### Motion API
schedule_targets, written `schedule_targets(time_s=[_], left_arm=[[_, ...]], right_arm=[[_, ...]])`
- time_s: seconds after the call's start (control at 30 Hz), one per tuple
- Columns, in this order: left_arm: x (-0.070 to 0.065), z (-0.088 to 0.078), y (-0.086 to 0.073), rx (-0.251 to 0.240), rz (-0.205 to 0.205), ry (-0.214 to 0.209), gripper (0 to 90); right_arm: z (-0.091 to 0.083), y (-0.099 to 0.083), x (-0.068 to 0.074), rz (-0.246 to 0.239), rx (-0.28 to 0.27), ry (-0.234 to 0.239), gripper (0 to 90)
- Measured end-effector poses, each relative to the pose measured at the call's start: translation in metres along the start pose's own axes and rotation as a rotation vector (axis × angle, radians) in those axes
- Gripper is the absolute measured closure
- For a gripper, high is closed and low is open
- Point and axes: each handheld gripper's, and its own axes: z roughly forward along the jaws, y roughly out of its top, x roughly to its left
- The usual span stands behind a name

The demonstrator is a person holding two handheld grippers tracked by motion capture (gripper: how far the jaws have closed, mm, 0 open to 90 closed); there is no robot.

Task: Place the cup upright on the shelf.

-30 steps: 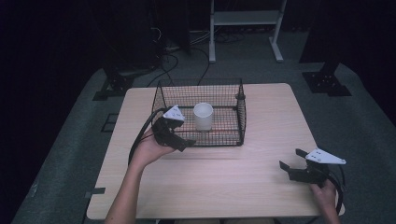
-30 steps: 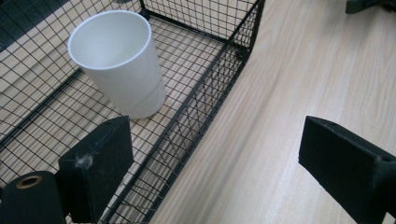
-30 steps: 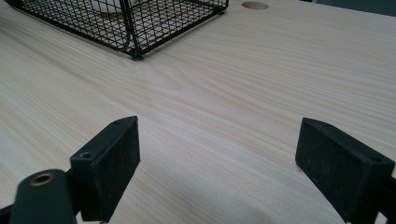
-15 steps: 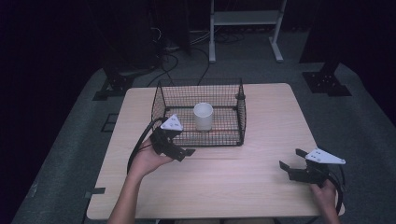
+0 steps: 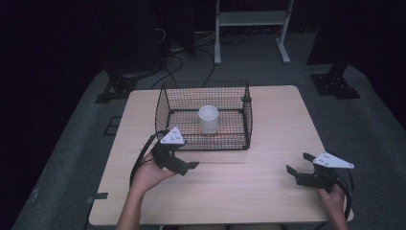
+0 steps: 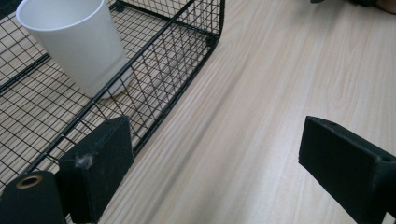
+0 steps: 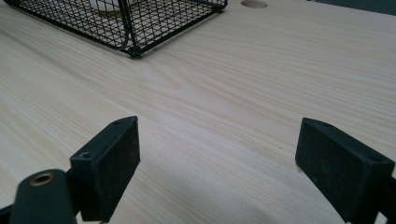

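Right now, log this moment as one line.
cup: upright inside wire basket | left gripper: jaws open, empty, beside basket's near wall | right gripper: jaws open, empty, over table

One white paper cup [image 5: 208, 119] is standing inside one black wire-mesh basket [image 5: 165, 108], which is sitting on one light wooden bench [image 5: 249, 187]. Two black handheld grippers are showing: left [image 5: 189, 167] and right [image 5: 298, 168].

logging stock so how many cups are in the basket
1: a white paper cup stands upright inside the black wire mesh basket, near its middle. Nothing else lies in the basket.
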Motion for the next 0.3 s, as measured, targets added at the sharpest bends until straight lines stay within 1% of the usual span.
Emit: schedule_targets(time_s=[0.03, 0.1, 0.2, 0.3], left_arm=[[-0.003, -0.001, -0.004, 0.001, 0.006, 0.007, 9.3], [-0.005, -0.001, -0.006, -0.002, 0.004, 0.009, 9.2], [-0.010, -0.003, -0.018, -0.026, -0.016, 0.007, 9.2], [-0.017, -0.005, -0.030, -0.037, -0.035, 0.026, 8.7]], right_arm=[[0.000, 0.000, 0.000, 0.001, 0.001, -0.001, 13.1], [0.000, 0.000, 0.000, 0.001, 0.002, -0.001, 13.1], [0.000, 0.000, 0.000, -0.001, 0.002, -0.002, 13.1], [0.000, 0.000, 0.001, -0.005, 0.003, 0.000, 13.1]])
